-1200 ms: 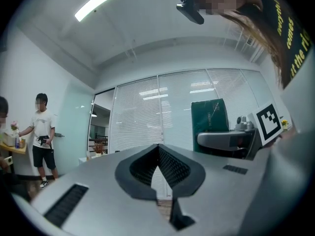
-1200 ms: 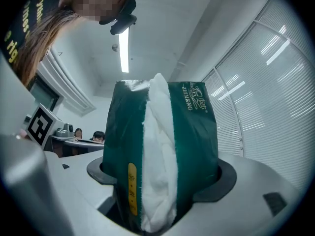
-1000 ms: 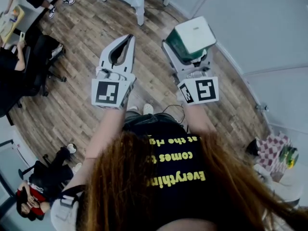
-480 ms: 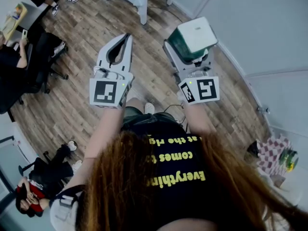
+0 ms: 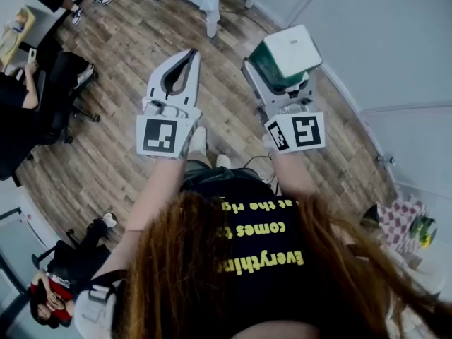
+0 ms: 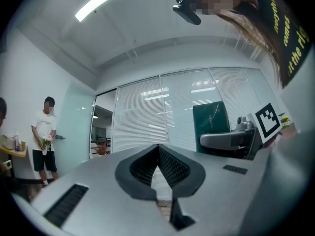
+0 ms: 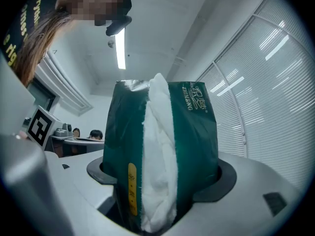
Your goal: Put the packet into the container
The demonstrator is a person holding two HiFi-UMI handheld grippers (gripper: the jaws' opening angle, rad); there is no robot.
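Note:
A dark green packet [image 5: 286,55] of white tissues stands upright between the jaws of my right gripper [image 5: 281,76], which is shut on it, held in the air above the wooden floor. In the right gripper view the packet [image 7: 162,151] fills the middle, its white tissue showing down a split. My left gripper [image 5: 185,63] is held level beside it on the left, jaws together with nothing between them [image 6: 158,150]. From the left gripper view the packet [image 6: 211,119] shows at the right. No container shows in any view.
Wooden floor [image 5: 127,48] lies below. An office chair [image 5: 67,83] and seated people are at the left, white table legs [image 5: 207,16] at the top, a pale wall [image 5: 395,41] on the right. A person [image 6: 44,136] stands by a glass partition.
Both grippers have stayed raised side by side, drifting only slightly right. The right one has kept its hold on the packet.

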